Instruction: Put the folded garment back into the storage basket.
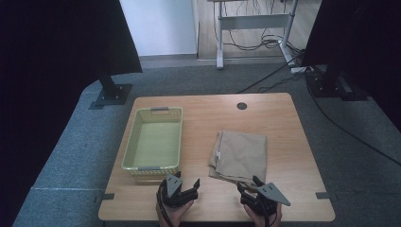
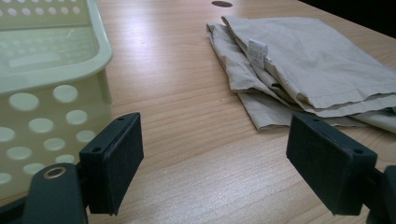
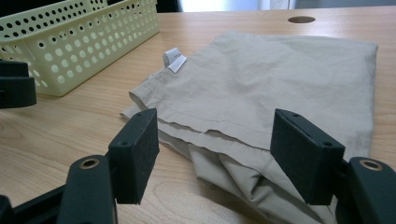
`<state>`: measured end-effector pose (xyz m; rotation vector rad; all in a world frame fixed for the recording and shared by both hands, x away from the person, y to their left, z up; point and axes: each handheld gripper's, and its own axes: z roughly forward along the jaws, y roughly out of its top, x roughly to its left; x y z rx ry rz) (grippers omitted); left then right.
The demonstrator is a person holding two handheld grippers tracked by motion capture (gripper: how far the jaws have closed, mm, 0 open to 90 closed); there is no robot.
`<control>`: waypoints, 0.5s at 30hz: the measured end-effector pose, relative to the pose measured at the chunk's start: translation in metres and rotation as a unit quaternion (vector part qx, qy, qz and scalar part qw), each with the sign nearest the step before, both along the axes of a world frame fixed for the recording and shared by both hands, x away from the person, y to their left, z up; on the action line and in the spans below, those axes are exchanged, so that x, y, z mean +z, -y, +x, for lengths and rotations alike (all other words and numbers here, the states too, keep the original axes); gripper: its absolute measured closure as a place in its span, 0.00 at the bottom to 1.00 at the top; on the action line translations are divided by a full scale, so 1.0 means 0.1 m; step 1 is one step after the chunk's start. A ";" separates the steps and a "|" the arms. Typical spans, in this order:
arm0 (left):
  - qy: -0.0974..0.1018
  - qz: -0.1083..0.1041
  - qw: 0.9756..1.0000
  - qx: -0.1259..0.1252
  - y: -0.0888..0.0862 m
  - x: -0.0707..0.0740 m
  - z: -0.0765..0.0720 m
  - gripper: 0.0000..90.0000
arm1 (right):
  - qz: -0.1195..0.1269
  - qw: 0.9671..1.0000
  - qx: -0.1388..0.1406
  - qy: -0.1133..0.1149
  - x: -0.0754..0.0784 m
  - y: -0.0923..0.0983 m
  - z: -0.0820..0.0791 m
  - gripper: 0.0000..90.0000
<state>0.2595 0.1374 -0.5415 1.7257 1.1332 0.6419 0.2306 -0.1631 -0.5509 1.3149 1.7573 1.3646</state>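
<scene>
While both tools are held low at the near edge of the wooden worktop (image 1: 283, 123), nothing is gripped by either. The left tool (image 1: 183, 183) is seen in the high view just in front of the near end of a pale yellow-green perforated basket (image 1: 130, 142), its jaws spread wide and released. In the left gripper view its two black jaws are parted over bare wood, with the basket wall (image 2: 51, 116) close at the left and a folded beige cloth (image 2: 317, 70) lying ahead and to the right.

The right tool (image 1: 249, 183) is positioned at the near edge of the cloth (image 1: 241, 153), jaws likewise spread apart and closed on nothing. In the right gripper view its jaws are set either side of the cloth's near folded edge (image 3: 261, 93), where several layers are stacked; whether the jaws touch the fabric cannot be told. A small white label (image 3: 173, 59) is sewn at the cloth's left edge, and it is also visible in the left gripper view (image 2: 258, 50).

The cloth is laid flat on the worktop, right of the basket and apart from it. The basket is placed lengthwise on the left part of the worktop, and its inside appears empty. A round dark cable hole (image 1: 242, 106) is set near the far edge of the worktop
</scene>
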 end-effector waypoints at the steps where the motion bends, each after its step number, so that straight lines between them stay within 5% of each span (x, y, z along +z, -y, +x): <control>1: 0.000 0.001 1.000 0.001 0.00 0.00 0.00 0.21 | -0.009 1.000 -0.005 0.005 0.01 -0.02 -0.01 0.36; 15: 0.000 -0.009 1.000 0.006 0.10 0.14 0.06 0.22 | 0.000 1.000 -0.003 0.014 0.07 -0.02 -0.06 0.36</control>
